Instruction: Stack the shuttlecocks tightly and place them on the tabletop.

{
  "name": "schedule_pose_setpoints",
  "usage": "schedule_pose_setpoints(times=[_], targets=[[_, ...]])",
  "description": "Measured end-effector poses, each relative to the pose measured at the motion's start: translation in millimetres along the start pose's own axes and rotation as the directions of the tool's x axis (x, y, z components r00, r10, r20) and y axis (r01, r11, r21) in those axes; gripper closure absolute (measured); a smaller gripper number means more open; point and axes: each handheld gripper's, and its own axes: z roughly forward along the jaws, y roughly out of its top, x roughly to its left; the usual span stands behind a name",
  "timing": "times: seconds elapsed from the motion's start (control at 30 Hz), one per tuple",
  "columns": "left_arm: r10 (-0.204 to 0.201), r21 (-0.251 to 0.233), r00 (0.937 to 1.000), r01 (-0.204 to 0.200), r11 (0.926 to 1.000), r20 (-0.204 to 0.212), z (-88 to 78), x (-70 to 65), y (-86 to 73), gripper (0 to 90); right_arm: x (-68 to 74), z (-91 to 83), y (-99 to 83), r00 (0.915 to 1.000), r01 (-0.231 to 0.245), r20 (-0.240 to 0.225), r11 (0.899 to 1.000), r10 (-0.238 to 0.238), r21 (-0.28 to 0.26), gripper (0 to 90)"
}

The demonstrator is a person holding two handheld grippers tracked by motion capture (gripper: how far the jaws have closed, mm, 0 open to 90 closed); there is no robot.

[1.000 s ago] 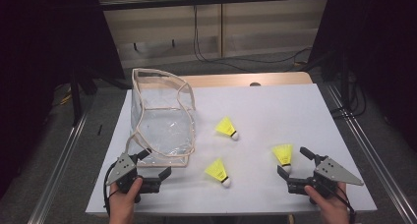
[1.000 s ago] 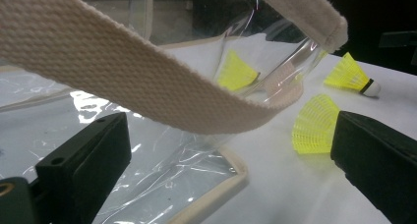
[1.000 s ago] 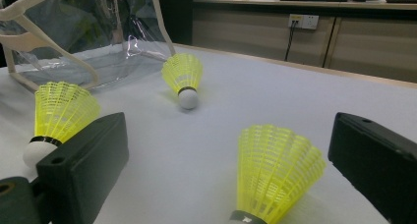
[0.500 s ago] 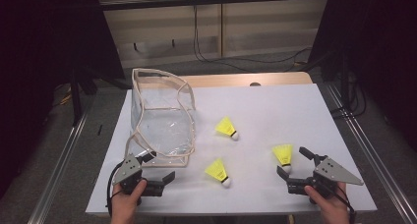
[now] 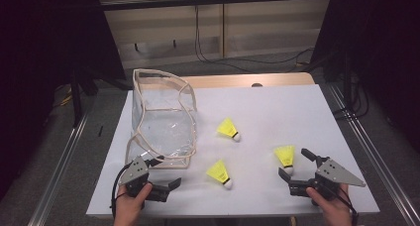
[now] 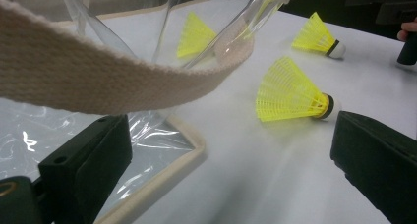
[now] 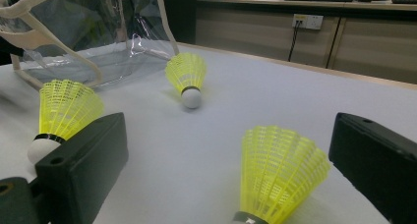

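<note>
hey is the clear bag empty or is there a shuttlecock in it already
Empty. All three yellow shuttlecocks lie on the white table, outside the clear bag.

Left gripper (image 5: pixel 166 177) is sitting at the lower left of the frame, jaws apart; right gripper (image 5: pixel 295 163) at the lower right, jaws apart.

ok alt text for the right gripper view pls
Three yellow shuttlecocks lie on a white table: one between the open black jaws of the hand-held gripper, one at left, one farther off by a clear bag.
</note>
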Motion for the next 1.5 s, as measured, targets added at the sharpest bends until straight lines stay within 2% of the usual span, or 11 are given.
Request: schedule_pose_setpoints(times=[0.33,0.53,0.6,0.67,0.7,0.93,1.17,1.37,1.4,1.43,1.5], targets=[[0.027,0.048,0.9996,-0.027,0.9985,0.002,2.4,-1.0,0.6,1.0,0.2,0.6,0.2,1.0,0.0,-0.005,1.0,0.0,-0.001,1.4],[0.0,0.047,0.9997,-0.001,0.9989,0.024,4.7,-3.2,-1.0,1.6,0.7,1.4,0.5,0.9999,-0.001,-0.012,1.0,0.001,-0.001,1.5],[0.004,0.045,0.9984,-0.007,0.999,0.057,6.4,-3.4,-1.6,2.1,0.8,1.2,0.9,1.0,0.002,-0.009,1.0,-0.002,-0.003,1.4],[0.043,0.083,0.9983,-0.047,0.9955,0.039,5.8,-3.4,-0.3,2.2,0.6,1.5,0.7,0.9999,0.0,-0.012,1.0,0.0,-0.006,1.4],[0.005,0.061,0.9989,-0.008,0.9981,0.046,7.4,-6.1,-0.8,2.2,0.6,1.5,0.7,0.9999,0.0,-0.012,1.0,0.0,-0.006,1.4],[-0.012,0.047,0.9976,0.009,0.9988,0.068,12.2,-8.8,-0.2,1.9,0.9,1.4,1.3,0.9999,0.005,-0.01,1.0,-0.005,-0.006,1.4],[0.033,0.092,0.9969,-0.039,0.995,0.071,21.2,-16.6,3.0,2.1,0.3,1.2,1.1,0.9999,0.001,-0.013,1.0,-0.002,-0.008,1.5],[-0.006,0.057,0.9961,0.001,0.9984,0.088,27.4,-20.4,3.4,2.1,1.0,1.3,1.4,0.9999,0.005,-0.012,1.0,-0.005,-0.007,1.5],[0.029,0.09,0.997,-0.036,0.9953,0.071,25.8,-19.4,4.9,2.1,0.9,1.3,1.4,0.9999,0.006,-0.011,1.0,-0.006,-0.007,1.5],[0.01,0.067,0.9959,-0.016,0.9977,0.09,27.9,-20.5,4.5,2.1,0.9,1.3,1.4,0.9999,0.003,-0.011,1.0,-0.003,-0.005,1.5],[0.038,0.09,0.995,-0.046,0.9949,0.092,28.8,-20.1,5.3,2.1,0.7,1.3,1.3,0.9999,0.003,-0.01,1.0,-0.003,-0.005,1.5]])
